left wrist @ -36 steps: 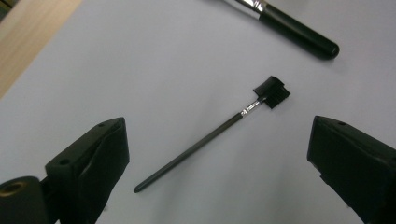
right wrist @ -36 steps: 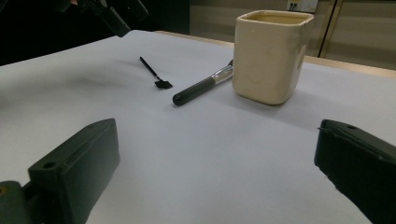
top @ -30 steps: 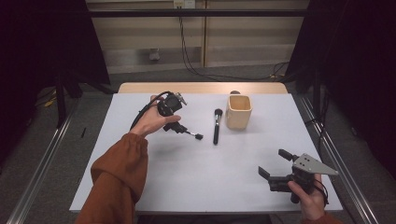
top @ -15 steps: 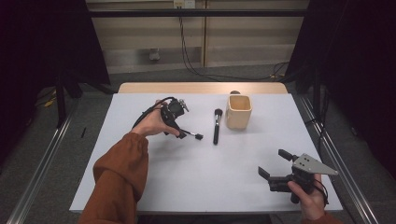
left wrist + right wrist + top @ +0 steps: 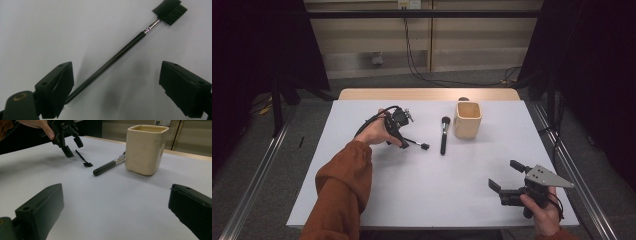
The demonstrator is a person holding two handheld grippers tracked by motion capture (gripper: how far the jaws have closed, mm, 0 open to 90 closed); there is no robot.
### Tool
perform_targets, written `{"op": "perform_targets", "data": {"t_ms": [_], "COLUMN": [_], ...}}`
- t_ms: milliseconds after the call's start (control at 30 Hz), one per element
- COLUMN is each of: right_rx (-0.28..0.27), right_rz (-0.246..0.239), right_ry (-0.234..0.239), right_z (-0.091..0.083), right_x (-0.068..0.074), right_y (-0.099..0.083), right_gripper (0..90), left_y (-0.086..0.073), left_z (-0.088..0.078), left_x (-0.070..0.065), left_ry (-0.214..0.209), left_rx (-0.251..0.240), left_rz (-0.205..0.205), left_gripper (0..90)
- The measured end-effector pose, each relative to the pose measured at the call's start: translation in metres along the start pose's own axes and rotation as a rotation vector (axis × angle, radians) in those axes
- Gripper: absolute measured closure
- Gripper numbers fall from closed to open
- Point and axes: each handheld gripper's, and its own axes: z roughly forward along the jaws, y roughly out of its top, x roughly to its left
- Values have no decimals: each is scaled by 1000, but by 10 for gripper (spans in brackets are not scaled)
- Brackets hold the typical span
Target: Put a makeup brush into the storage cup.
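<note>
Spanning most of the high view, white table (image 5: 422, 190); cream cup (image 5: 467, 119) far centre, w/ big black brush (image 5: 444, 134) beside. Right gripper (image 5: 507, 176) near edge – jaws wide, empty. Left gripper (image 5: 115, 82) wide open astride thin brush (image 5: 117, 56) – handle end hidden behind one jaw.

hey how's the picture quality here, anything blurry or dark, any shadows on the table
High view: evenly lit white table, dark surroundings, slightly soft. Left gripper view: the thin brush is fairly sharp, its faint shadow beside it; the near jaws blur. Right gripper view: the cream cup casts a soft shadow; the left claw is dim, the foreground jaws out of focus.
</note>
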Motion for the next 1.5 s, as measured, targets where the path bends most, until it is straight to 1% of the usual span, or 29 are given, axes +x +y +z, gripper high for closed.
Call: {"op": "perform_targets", "data": {"t_ms": [33,100,167,233,300,333,367,433,567,600,633,700,767,800,833,867,900,1000,1033,1067,1100,1133,1167,1200,1300,1367,1433,1467,1500], "right_rx": [0,1,1,1,-1,-2,-2,-3,-2,-1,-1,3,4,3,2,3,3,0,1,2,3,5,6,7,6,4,4,4,4], "right_rz": [0,2,3,2,3,4,6,9,7,7,8,6,7,6,5,2,3,7,5,5,4,3,6,8,6,7,5,7,7], "right_ry": [-1,-1,1,1,1,1,0,0,0,0,0,-2,-1,0,1,2,2,0,0,0,-4,-9,-10,-11,-14,-19,-21,-22,-23], "right_z": [0,0,0,0,0,0,0,0,0,0,0,0,0,0,0,-1,-1,-1,-1,-1,-2,-1,-1,-2,-2,-3,-3,-3,-4], "right_x": [0,0,0,0,-1,-1,-1,-1,-1,-1,-1,-1,-1,0,0,0,0,0,0,0,0,0,0,0,0,0,-1,-1,-1], "right_y": [0,0,0,0,0,0,0,0,-1,-1,-1,-1,-1,-1,-1,-1,-1,-1,-1,-1,-1,-1,-1,-1,-1,-1,-1,-1,-1], "right_gripper": [0,0,0,0,0,0,0,0,0,0,0,0,0,0,0,0,0,0,0,0,0,0,0,0,0,0,0,0,0], "left_y": [0,0,-1,-2,-3,-4,-4,-4,-4,-4,-5,-7,-6,-6,-5,-4,-3,-1,1,3,4,5,6,7,8,8,8,9,10], "left_z": [1,1,2,4,7,8,8,9,10,10,11,11,11,11,11,11,10,10,11,10,11,10,10,10,9,8,8,7,7], "left_x": [1,3,7,8,9,10,13,14,17,18,18,19,18,18,18,18,18,18,17,17,16,16,15,16,14,14,13,12,12], "left_ry": [1,24,2,-5,0,8,2,6,-5,-28,-25,-40,-37,-46,-39,-41,-45,-50,-46,-50,-50,-53,-53,-57,-70,-72,-73,-80,-79], "left_rx": [8,0,3,24,41,24,38,31,33,44,46,32,39,37,53,60,64,87,91,114,113,131,132,142,148,160,166,179,191], "left_rz": [3,-1,-4,9,8,-10,1,-18,-9,-26,-46,-81,-79,-93,-84,-77,-88,-85,-95,-85,-94,-78,-80,-68,-63,-56,-62,-65,-55], "left_gripper": [138,152,153,171,173,191,197,187,197,222,230,257,259,260,266,277,292,332,340,345,361,379,395,413,486,560,608,622,637]}}
